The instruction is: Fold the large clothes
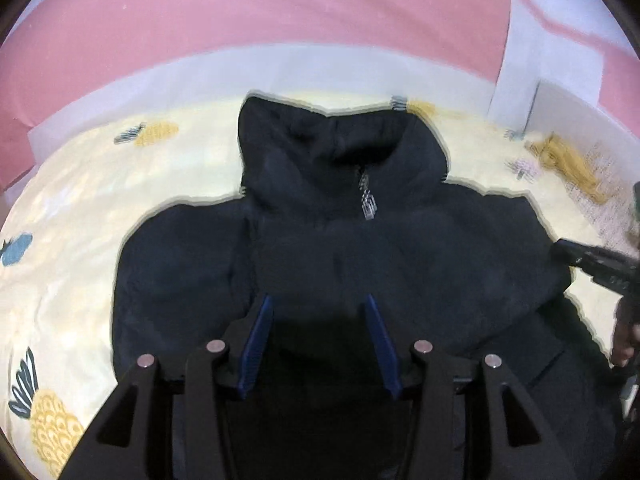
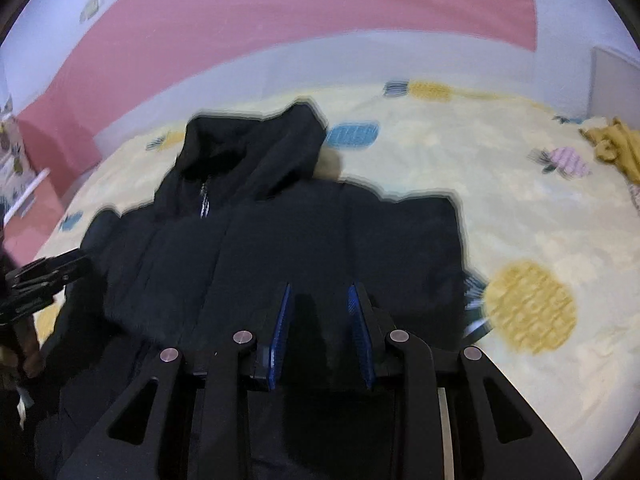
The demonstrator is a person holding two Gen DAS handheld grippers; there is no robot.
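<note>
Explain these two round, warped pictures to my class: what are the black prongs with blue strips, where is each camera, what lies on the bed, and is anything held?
No robot here: a person holds a two-finger gripper in each hand, each carrying a wide-angle camera looking along its fingers. One picture is from the left gripper, the other from the right gripper; the blue strips are their pads. A black hooded jacket, zipped, lies spread on a pineapple-print bedsheet, with a yellow cloth at the far corner. Dark fabric lies between both pairs of fingers; whether they pinch it, I cannot tell.
</note>
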